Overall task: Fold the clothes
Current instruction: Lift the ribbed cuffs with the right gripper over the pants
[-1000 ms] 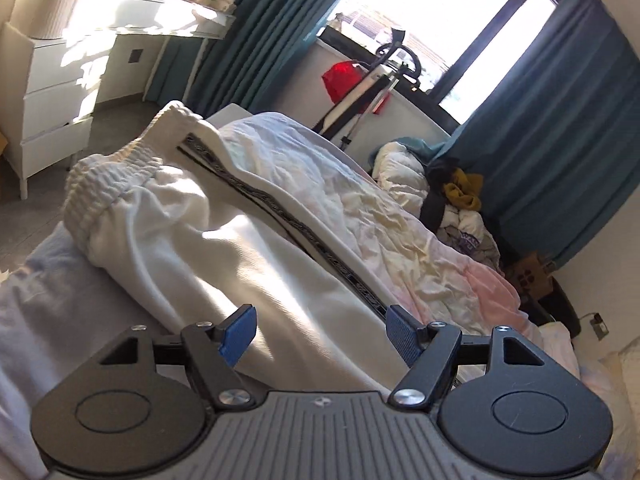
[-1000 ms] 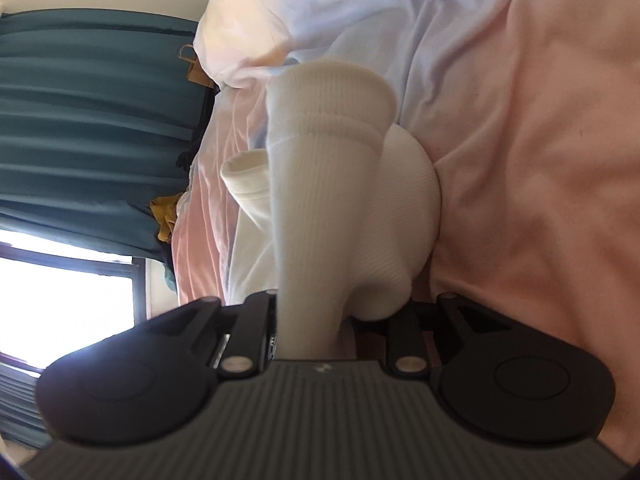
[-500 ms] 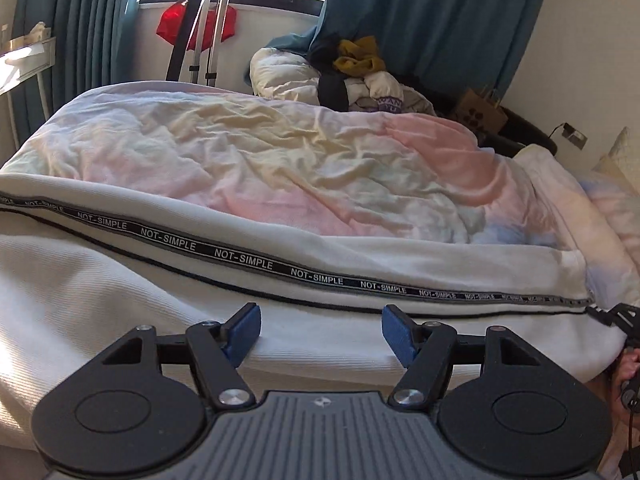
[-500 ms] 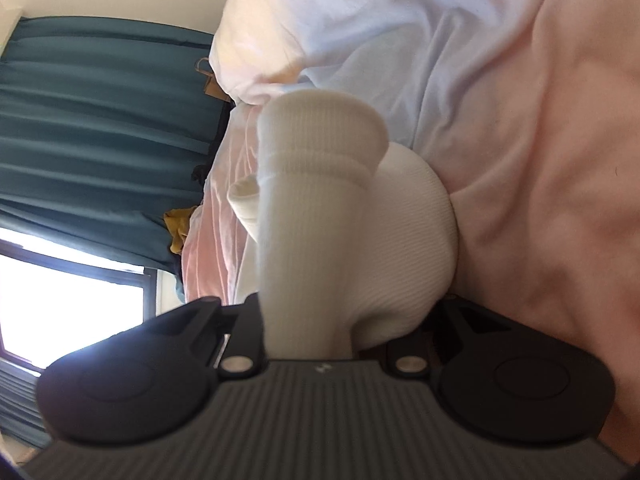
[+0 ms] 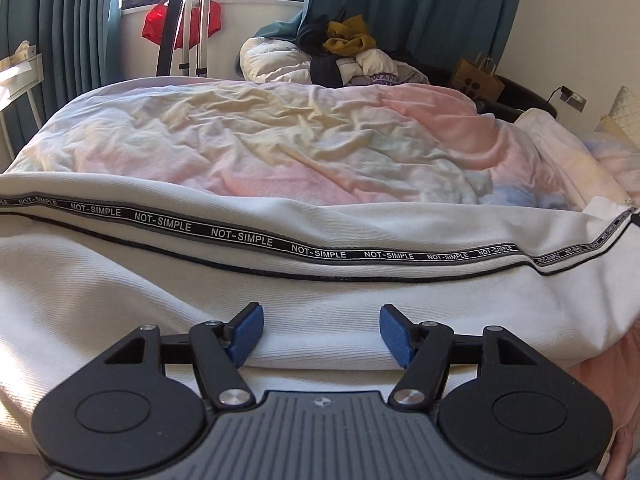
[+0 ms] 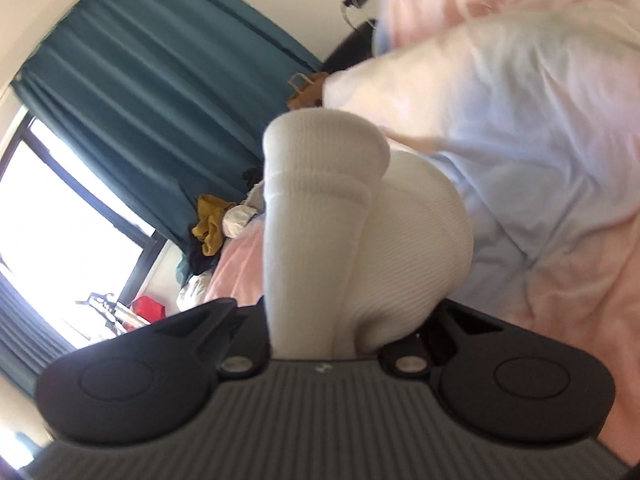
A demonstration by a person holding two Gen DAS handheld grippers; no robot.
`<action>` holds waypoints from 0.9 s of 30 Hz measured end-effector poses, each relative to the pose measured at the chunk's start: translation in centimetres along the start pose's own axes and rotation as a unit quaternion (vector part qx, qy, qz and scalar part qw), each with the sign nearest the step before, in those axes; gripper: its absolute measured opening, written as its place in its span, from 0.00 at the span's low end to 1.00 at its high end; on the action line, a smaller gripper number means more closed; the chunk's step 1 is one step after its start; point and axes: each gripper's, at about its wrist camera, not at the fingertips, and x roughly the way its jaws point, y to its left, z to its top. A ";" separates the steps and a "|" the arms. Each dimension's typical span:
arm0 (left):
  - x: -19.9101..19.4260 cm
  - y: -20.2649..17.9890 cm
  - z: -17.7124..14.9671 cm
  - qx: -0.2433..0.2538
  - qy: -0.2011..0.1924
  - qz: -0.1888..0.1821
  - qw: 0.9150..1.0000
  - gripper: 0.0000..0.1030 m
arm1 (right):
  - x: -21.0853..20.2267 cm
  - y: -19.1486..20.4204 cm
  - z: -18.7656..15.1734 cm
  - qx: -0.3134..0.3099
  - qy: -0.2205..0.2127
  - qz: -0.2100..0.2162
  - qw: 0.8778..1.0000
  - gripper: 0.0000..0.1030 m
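White trousers (image 5: 280, 288) with a black "NOT-SIMPLE" side stripe (image 5: 240, 236) lie stretched across the near edge of the bed. My left gripper (image 5: 320, 334) hovers open over their near folded edge. The cloth lies between the blue pads (image 5: 244, 332), which do not press it. In the right wrist view, the ribbed white trouser cuff (image 6: 316, 208) sticks out from my right gripper (image 6: 340, 332). Its jaws are closing on the cuff and hold it lifted off the pastel duvet (image 6: 540, 160). The cloth hides the right fingertips.
The pastel duvet (image 5: 300, 140) covers the bed beyond the trousers. A pile of clothes (image 5: 348, 52) sits at the far side, with a paper bag (image 5: 476, 76) to its right. A red bag on a stand (image 5: 182, 20) and teal curtains (image 5: 420, 8) line the window wall.
My left gripper swung from the waistband end to face across the trousers, then stayed still. My right gripper rose and rolled with the cuff in it; the view is now blurred.
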 end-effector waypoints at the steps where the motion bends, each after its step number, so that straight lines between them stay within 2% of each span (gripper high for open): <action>1: -0.3 0.1 0.1 -0.003 -0.003 -0.002 1.000 0.64 | -0.7 1.7 0.0 -0.032 -0.003 0.009 0.999 0.11; 4: -1.4 1.0 0.3 -0.021 -0.013 -0.014 1.000 0.64 | -2.3 7.5 -0.5 -0.120 -0.011 0.039 0.992 0.11; 7: -2.7 2.3 0.9 -0.042 -0.032 -0.028 0.998 0.64 | -4.3 13.1 -1.9 -0.197 -0.020 0.076 0.977 0.11; 9: -3.8 3.5 1.4 -0.062 -0.047 -0.037 0.996 0.64 | -5.6 16.4 -3.4 -0.257 -0.022 0.099 0.961 0.11; 11: -5.2 5.0 1.8 -0.092 -0.066 -0.048 0.992 0.64 | -6.6 19.7 -5.7 -0.318 -0.019 0.120 0.940 0.11; 14: -7.1 7.6 2.1 -0.145 -0.090 -0.071 0.983 0.64 | -7.5 23.1 -10.3 -0.391 0.001 0.145 0.909 0.11; 19: -8.8 10.4 1.7 -0.205 -0.103 -0.088 0.969 0.65 | -7.7 24.8 -20.7 -0.458 0.086 0.171 0.868 0.11; 21: -8.8 10.7 1.5 -0.213 -0.100 -0.098 0.967 0.65 | -7.6 24.4 -25.4 -0.498 0.129 0.163 0.842 0.11; 23: -8.5 10.5 1.3 -0.212 -0.091 -0.119 0.966 0.65 | -7.6 23.8 -30.1 -0.540 0.172 0.150 0.810 0.12; 25: -7.8 10.0 1.1 -0.205 -0.080 -0.139 0.966 0.65 | -8.2 23.2 -32.7 -0.583 0.173 0.146 0.781 0.14; 26: -7.5 9.8 1.1 -0.201 -0.075 -0.146 0.966 0.65 | -8.6 23.2 -33.1 -0.596 0.168 0.145 0.772 0.14; 27: -7.3 9.5 1.0 -0.196 -0.071 -0.151 0.966 0.65 | -9.1 23.4 -33.0 -0.598 0.167 0.146 0.771 0.15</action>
